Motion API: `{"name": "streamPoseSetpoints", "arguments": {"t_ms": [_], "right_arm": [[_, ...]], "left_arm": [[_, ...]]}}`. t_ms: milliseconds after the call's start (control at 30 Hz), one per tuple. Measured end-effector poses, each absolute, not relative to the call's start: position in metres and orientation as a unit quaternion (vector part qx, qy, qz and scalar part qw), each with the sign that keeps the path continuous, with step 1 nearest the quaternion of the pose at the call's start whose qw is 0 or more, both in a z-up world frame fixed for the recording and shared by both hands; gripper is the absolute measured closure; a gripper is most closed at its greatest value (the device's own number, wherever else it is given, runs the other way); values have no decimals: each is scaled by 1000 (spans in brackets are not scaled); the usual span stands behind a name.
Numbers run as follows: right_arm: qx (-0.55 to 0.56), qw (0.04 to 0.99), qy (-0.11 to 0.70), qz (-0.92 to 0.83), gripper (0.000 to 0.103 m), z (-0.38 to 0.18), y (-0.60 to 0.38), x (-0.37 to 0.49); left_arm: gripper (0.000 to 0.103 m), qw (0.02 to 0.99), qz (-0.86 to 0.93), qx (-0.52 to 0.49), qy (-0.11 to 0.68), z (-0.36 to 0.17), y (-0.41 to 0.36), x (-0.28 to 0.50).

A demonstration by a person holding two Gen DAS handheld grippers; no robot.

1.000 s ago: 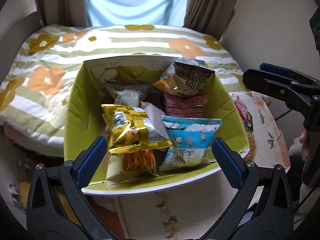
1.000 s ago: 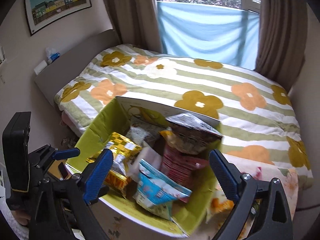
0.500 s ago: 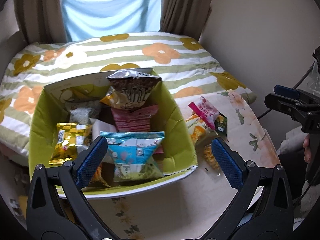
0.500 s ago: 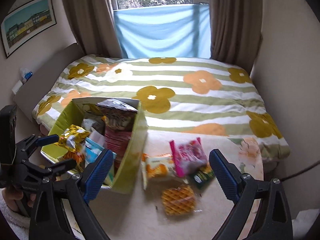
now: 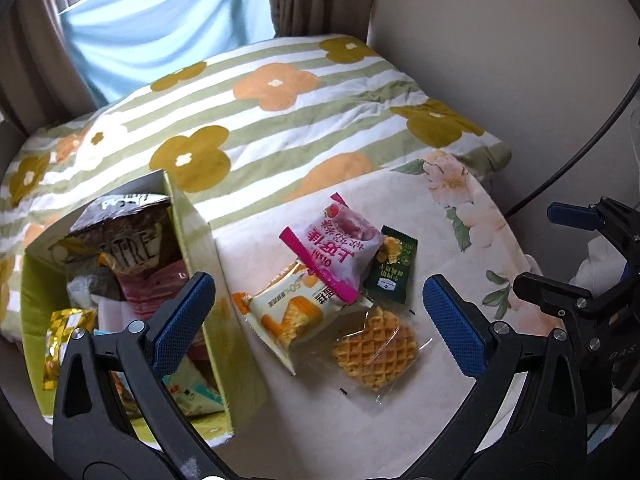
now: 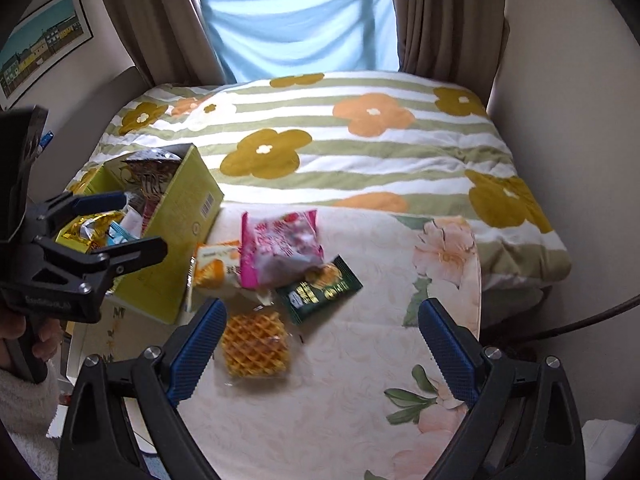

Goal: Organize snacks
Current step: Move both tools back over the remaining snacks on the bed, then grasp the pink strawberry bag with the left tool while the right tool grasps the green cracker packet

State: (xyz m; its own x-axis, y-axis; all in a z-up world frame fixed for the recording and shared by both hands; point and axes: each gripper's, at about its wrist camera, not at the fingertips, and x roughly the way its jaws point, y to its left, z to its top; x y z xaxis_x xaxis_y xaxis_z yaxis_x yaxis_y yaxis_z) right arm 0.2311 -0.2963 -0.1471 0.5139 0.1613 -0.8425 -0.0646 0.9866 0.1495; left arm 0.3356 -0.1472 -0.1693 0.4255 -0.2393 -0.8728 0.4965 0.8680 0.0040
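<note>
A yellow-green box (image 5: 196, 236) (image 6: 180, 232) stands at the table's left, packed with snacks, among them a brown bag (image 5: 124, 236) and a gold packet (image 5: 64, 332). Loose on the table beside it lie a pink packet (image 5: 340, 248) (image 6: 284, 244), an orange-and-white cracker packet (image 5: 288, 312) (image 6: 216, 268), a dark green packet (image 5: 392, 268) (image 6: 320, 290) and a wrapped waffle (image 5: 376, 352) (image 6: 256, 344). My left gripper (image 5: 318, 284) (image 6: 144, 220) hangs open above the box's right wall and the loose pile. My right gripper (image 6: 322, 308) (image 5: 534, 246) is open and empty, right of the waffle.
The table wears a cream floral cloth (image 5: 460, 216) (image 6: 360, 380). A bed with a striped flower duvet (image 5: 260, 120) (image 6: 360, 140) runs along its far edge. A wall and a dark cable (image 5: 580, 152) close in on the right. A hand (image 6: 24, 336) holds the left gripper.
Both views have swung right, from over the box to the loose snacks on the table. The box has slid to the left edge. Both grippers stay open and empty.
</note>
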Motion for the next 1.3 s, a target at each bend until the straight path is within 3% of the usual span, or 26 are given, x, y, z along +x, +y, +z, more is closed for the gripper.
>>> {"name": "streamPoseSetpoints", "arguments": {"t_ms": [500,1000,1067,1200,1300], "right_arm": [[131,826,545,59,8,-234,-316,261],[175,803,570,23,8,-280,-299,287],[177,801,572,20,8,-284,-299,287],[180,799,573,12,8,-287,-299,289],[183,800,572,6,8,-287,-298,292]], "left_arm": [[0,708,-247,285,597,-289,-233,414],[1,662,-289,289,629,-332,-241,437],[4,658,-290,297,628,-337,-243,437],[25,659,-300,287,627,-335,-241,438],[32,663,-305,271,628,-330,-237,443]]}}
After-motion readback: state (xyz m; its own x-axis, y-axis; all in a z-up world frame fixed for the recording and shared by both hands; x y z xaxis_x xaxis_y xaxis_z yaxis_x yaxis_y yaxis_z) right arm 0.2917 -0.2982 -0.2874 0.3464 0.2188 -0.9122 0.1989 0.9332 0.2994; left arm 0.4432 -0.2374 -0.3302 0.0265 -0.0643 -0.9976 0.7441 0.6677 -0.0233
